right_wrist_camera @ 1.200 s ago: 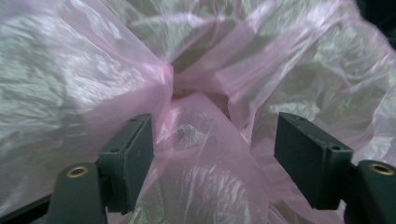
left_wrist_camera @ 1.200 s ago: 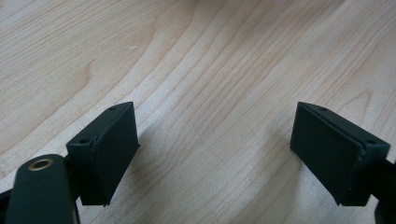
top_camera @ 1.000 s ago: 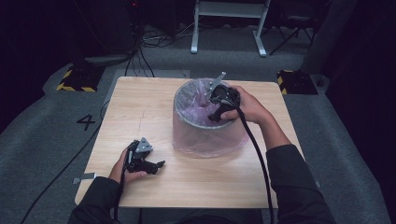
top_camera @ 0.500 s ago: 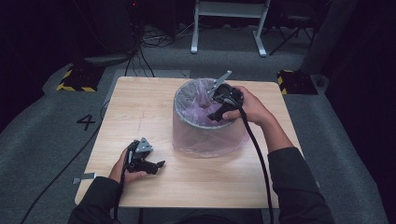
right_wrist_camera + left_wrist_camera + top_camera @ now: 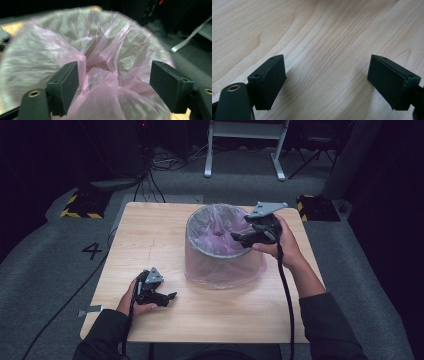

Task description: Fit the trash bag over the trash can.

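Pink bag folds close between right tool jaws, bin outside from above

A translucent pink liner bag covers the bin, over a table of pale wood grain. Both claws are black, the right claw topped by a grey plate. The grey floor bears a black "4" and yellow-black striped blocks.

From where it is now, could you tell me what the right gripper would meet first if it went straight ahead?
Most likely the pink bag liner in the bin: the right gripper points into its mouth, open fingers astride a bunched fold. Depth is hard to judge.
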A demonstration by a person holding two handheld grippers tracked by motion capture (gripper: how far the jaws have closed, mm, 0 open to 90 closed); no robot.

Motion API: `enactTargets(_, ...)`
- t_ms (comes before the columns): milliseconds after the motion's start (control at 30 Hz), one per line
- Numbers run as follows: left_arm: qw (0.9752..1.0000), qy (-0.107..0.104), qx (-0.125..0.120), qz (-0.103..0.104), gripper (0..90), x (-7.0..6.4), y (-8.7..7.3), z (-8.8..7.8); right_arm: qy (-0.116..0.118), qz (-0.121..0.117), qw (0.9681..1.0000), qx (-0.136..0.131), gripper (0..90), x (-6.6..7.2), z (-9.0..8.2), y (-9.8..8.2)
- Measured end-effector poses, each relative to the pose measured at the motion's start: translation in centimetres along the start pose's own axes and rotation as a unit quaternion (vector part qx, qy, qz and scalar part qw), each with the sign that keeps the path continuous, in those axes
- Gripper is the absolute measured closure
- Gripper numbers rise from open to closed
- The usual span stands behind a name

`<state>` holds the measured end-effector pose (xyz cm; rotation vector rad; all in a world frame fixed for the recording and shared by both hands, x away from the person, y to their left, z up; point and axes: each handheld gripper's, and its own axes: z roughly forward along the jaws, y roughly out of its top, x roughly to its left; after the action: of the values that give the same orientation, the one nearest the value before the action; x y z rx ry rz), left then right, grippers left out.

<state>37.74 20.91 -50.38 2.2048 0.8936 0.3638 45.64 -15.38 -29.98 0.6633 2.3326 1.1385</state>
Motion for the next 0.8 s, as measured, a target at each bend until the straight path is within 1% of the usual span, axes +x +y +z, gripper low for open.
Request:
enactTargets(67,1.0000,0.001,0.000,0.002,14.9,0.0,0.0,0.0,-0.001,0.008,0.9999,-0.015,22.6,0.3,-1.3,-0.6)
enactTargets(100,1.0000,0.001,0.000,0.001,14.9,0.0,0.0,0.0,-0.005,0.007,0.9997,-0.021,22.6,0.4,-1.8,-1.0)
enactTargets(167,1.0000,0.001,0.000,0.001,15.0,0.0,0.0,0.0,-0.011,-0.001,0.9996,-0.025,22.0,0.7,-2.8,-1.8)
enactTargets(233,1.0000,0.001,0.000,0.002,15.0,0.0,0.0,0.0,-0.008,-0.008,0.9996,-0.026,21.4,1.0,-3.6,-2.6)
enactTargets(300,1.0000,0.000,0.000,0.001,14.9,0.0,0.0,0.0,-0.010,-0.009,0.9994,-0.033,21.4,1.2,-4.3,-3.5)
enactTargets(367,1.0000,0.000,0.000,0.000,14.9,0.0,0.0,0.0,-0.004,-0.010,0.9992,-0.038,21.1,1.3,-5.0,-4.4)
enactTargets(433,1.0000,0.000,0.000,0.000,15.0,0.0,0.0,0.0,-0.008,-0.009,0.9991,-0.041,21.0,1.4,-5.6,-5.5)
enactTargets(467,1.0000,0.000,0.000,0.000,14.9,0.0,0.0,0.0,-0.004,-0.008,0.9992,-0.039,20.8,1.3,-5.8,-6.0)
enactTargets(567,1.0000,0.000,0.000,-0.001,14.9,0.0,0.0,0.0,-0.005,-0.008,0.9995,-0.029,20.4,1.3,-6.2,-7.4)
enactTargets(667,1.0000,0.000,0.001,-0.001,14.9,0.0,0.0,0.0,-0.004,-0.001,0.9997,-0.023,20.3,1.1,-6.6,-8.7)
enactTargets(733,1.0000,0.000,0.000,-0.001,14.9,0.0,0.0,0.0,-0.011,-0.001,0.9998,-0.019,20.2,1.0,-6.8,-9.7)
enactTargets(800,1.0000,0.000,0.001,0.000,14.9,0.0,0.0,0.0,-0.018,0.000,0.9998,-0.007,20.2,1.1,-6.9,-10.8)
